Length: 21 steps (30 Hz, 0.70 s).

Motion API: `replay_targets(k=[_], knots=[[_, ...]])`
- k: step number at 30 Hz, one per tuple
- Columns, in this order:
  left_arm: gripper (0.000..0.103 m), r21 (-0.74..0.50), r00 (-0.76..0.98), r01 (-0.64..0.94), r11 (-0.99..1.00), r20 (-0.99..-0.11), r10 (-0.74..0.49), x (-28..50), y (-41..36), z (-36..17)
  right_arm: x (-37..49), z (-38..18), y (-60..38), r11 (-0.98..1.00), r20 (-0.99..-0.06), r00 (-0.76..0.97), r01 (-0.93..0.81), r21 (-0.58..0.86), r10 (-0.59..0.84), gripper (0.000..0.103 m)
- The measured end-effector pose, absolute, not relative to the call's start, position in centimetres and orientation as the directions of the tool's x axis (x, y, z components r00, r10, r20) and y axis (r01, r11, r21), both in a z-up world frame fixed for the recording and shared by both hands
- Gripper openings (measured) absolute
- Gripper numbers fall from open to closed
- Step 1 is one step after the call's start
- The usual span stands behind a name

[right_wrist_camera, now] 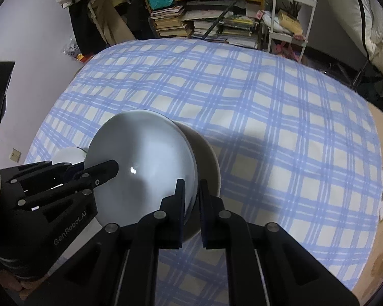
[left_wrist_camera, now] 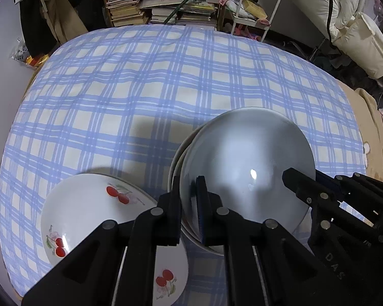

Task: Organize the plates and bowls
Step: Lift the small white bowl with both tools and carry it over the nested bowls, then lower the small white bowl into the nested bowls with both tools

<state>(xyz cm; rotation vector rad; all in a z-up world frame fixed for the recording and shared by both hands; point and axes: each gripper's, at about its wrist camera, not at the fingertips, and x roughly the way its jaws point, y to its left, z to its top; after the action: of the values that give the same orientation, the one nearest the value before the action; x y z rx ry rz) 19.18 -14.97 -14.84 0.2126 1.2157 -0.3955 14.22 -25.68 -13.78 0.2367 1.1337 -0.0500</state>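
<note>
While each claw, left (left_wrist_camera: 191, 204) and right (right_wrist_camera: 191, 201), is clenched on opposite rims of the grey plate (left_wrist_camera: 245, 163), lower it level onto the bowl (right_wrist_camera: 206, 158) beneath.

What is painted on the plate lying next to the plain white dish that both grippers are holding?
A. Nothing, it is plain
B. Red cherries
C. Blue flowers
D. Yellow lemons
B: in the left wrist view the cherry plate shows red cherry pairs with green leaves around its rim, lying on the checked cloth beside the white dish.
</note>
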Motion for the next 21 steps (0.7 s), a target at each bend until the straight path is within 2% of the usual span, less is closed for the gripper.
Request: replay_targets(k=[9,14,18,21], knots=[[0.009,-0.085,0.260,0.398,0.914,-0.944,-0.202,19.6,-14.5,-14.9,14.6,-14.0,-25.7,0.977,-0.899,0.432,0.157,0.147,0.066,0.011],[0.009,-0.084,0.260,0.395,0.915,-0.945,-0.199,19.5,-14.3,-14.8,14.8,-14.1,-25.6,0.978,-0.900,0.429,0.149,0.146,0.069,0.011],[0.011,-0.035,0.291,0.404,0.914,-0.942,-0.165,19.2,-14.2,-14.5,14.8,-14.2,-25.5,0.978,-0.899,0.432,0.152,0.146,0.067,0.011],[0.011,-0.058,0.282,0.401,0.914,-0.942,-0.183,19.3,-13.8,-14.6,14.9,-14.2,-25.4,0.976,-0.899,0.432,0.151,0.155,0.076,0.011]])
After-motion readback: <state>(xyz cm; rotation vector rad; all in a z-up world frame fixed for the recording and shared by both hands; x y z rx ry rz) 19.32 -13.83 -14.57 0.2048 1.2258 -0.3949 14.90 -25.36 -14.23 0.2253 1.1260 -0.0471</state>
